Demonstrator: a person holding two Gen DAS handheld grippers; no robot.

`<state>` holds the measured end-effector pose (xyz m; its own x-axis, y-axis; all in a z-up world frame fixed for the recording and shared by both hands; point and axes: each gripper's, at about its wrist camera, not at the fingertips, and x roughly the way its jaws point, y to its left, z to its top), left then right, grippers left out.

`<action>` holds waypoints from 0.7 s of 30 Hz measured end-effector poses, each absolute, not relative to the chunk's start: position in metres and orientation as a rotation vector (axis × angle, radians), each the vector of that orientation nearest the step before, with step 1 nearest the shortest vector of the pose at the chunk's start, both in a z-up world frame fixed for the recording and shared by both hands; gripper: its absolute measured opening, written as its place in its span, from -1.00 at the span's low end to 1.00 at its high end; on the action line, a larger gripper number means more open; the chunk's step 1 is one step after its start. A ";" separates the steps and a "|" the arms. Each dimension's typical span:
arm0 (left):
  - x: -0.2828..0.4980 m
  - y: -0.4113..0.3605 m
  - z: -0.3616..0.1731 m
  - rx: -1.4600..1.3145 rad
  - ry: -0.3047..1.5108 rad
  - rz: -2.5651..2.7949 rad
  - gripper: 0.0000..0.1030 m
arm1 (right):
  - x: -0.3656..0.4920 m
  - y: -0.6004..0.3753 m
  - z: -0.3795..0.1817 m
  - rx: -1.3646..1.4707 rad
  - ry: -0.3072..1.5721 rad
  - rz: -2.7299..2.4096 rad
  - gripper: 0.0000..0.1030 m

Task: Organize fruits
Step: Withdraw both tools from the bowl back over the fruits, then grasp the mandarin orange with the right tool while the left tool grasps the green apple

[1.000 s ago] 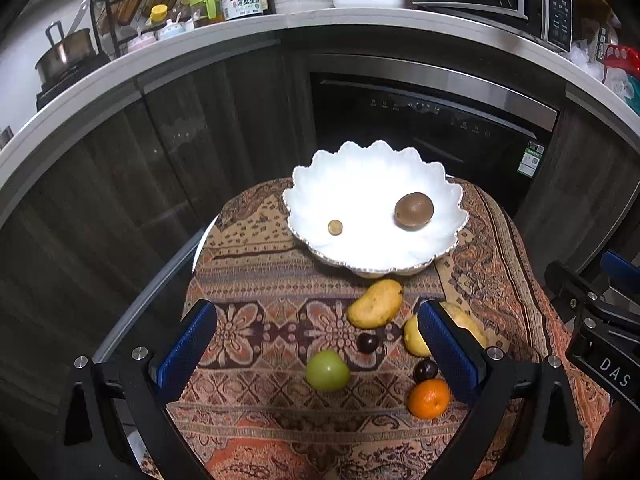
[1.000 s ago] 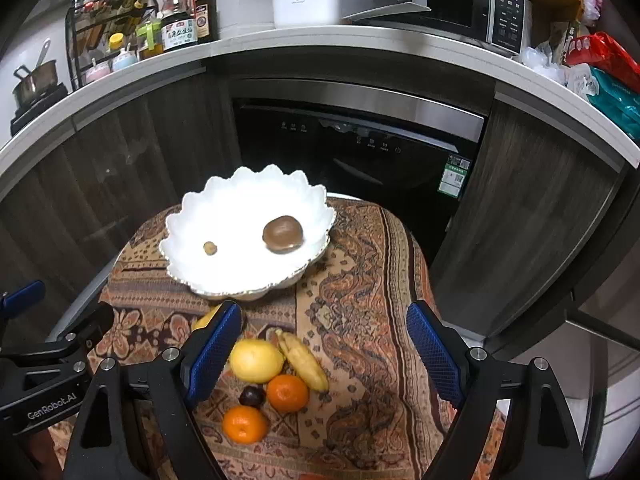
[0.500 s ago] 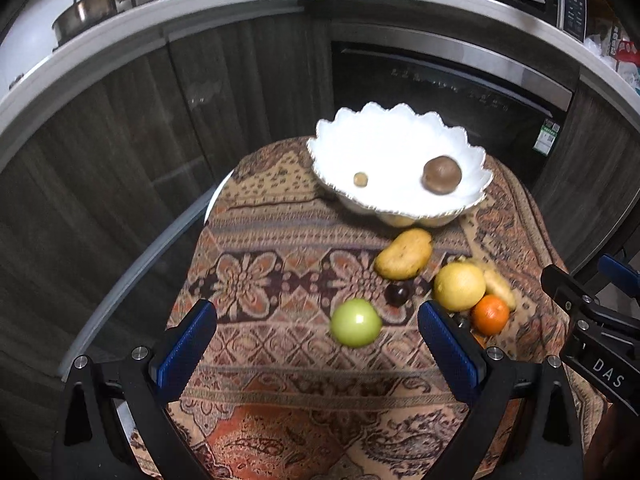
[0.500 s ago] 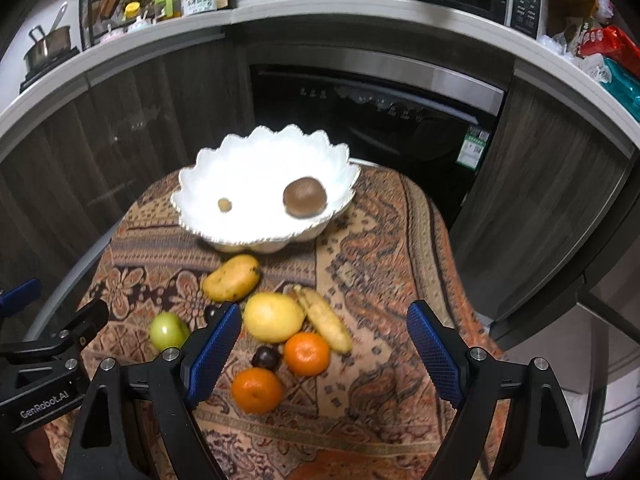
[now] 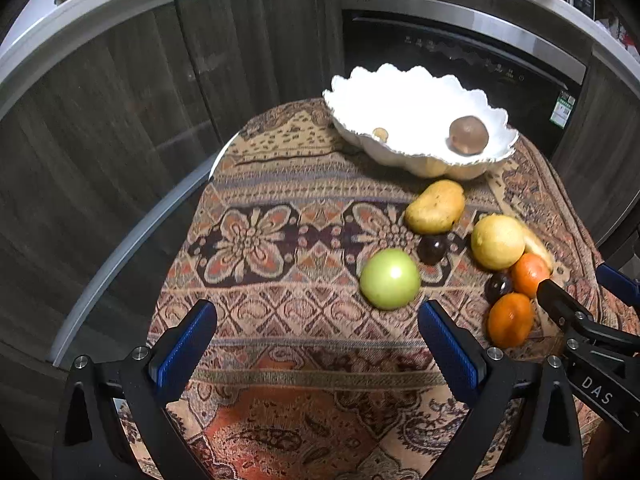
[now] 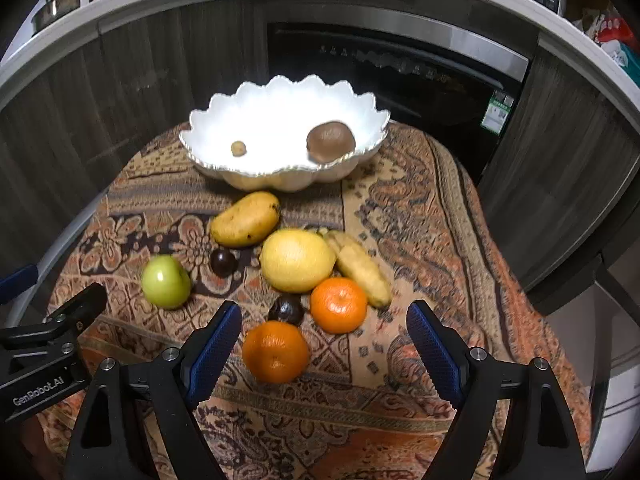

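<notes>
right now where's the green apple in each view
left wrist: green apple right of centre, just above the left tool's right finger.
right wrist: green apple at left, above the other tool's black tip.
shared landmark: the dark plum lying between the apple and the mango.

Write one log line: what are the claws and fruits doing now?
left claw: open, empty, near green apple | right claw: open, empty, over orange | bowl: kiwi inside
</notes>
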<state>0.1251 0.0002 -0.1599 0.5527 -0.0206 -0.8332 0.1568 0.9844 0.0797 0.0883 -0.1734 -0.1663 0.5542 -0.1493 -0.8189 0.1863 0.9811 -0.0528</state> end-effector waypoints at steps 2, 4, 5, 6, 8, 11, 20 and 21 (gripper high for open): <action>0.124 0.001 -0.165 0.152 0.987 -0.103 0.98 | 0.089 -0.173 -0.173 0.046 0.978 -0.197 0.66; 0.123 0.003 -0.171 0.152 0.992 -0.107 0.98 | 0.090 -0.171 -0.182 0.046 0.992 -0.188 0.66; 0.122 0.003 -0.173 0.155 0.994 -0.106 0.98 | 0.090 -0.170 -0.185 0.044 0.996 -0.185 0.66; 0.122 0.003 -0.175 0.159 0.998 -0.104 0.98 | 0.091 -0.168 -0.189 0.040 1.000 -0.181 0.65; 0.122 0.005 -0.180 0.163 1.006 -0.099 0.98 | 0.093 -0.166 -0.195 0.040 1.010 -0.175 0.64; 0.123 0.009 -0.184 0.158 1.013 -0.089 0.98 | 0.094 -0.163 -0.201 0.041 1.020 -0.169 0.60; 0.121 0.010 -0.191 0.152 1.030 -0.083 0.98 | 0.100 -0.158 -0.219 0.063 1.053 -0.143 0.30; 0.121 0.010 -0.191 0.151 1.030 -0.083 0.98 | 0.101 -0.157 -0.221 0.070 1.060 -0.137 0.27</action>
<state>0.1213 0.0103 -0.1914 0.5130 0.0023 -0.8584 0.1394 0.9865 0.0860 0.1008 -0.1570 -0.2213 0.4817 -0.0790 -0.8728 0.1461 0.9892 -0.0089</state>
